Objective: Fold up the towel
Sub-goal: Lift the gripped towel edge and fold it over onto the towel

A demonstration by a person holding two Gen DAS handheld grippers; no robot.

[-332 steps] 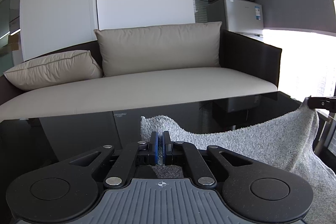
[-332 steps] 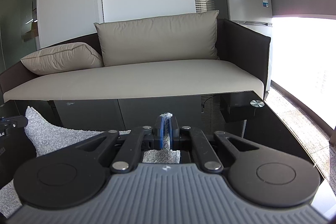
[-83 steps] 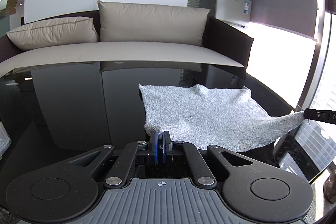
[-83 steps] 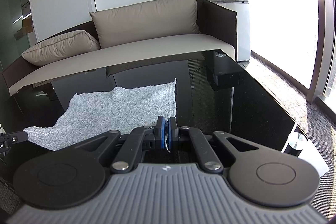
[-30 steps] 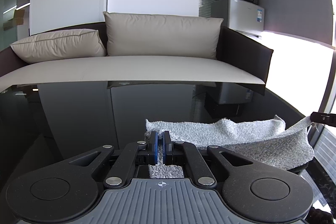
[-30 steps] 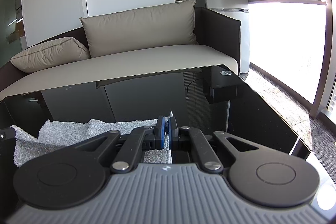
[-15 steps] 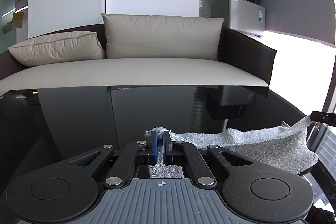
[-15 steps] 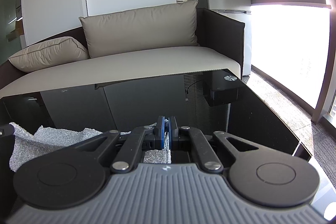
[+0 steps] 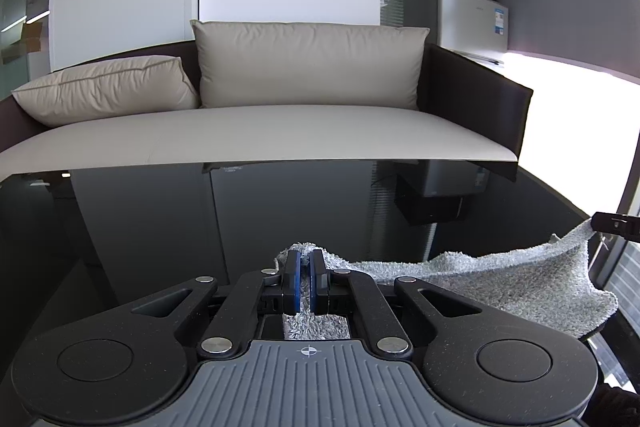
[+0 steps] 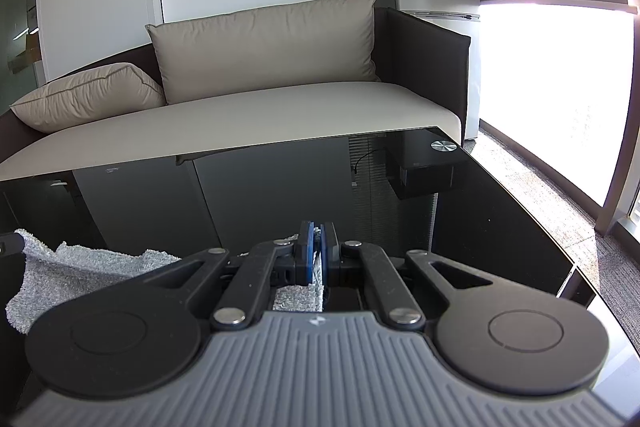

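Item: grey terry towel (image 9: pixel 500 279), one. Location: near edge of the black glass table (image 9: pixel 160 227), hanging slack between two grippers; its lower part is hidden behind the gripper bodies, so whether a layer lies flat beneath cannot be told.

Holds: left gripper (image 9: pixel 305 273), fingers (image 9: pixel 293 279) pinched tight on one towel corner, pile showing between the blue pads. Right gripper (image 10: pixel 316 259), fingers (image 10: pixel 307 255) likewise clamped on the other corner; its dark tip also shows at the right edge of the left view, with cloth trailing from it.

Step in hand, judged: carrying the held edge across to meet the opposite edge.

Handling notes, judged: keep both corners level and equally far forward so the edge lands square; keep the span taut enough to remove the sag between corners; lower onto the table before letting go; release both together. Risk: the slack middle bunching under the fold.

Surroundings: beige sofa (image 9: pixel 280 143) beyond the table.
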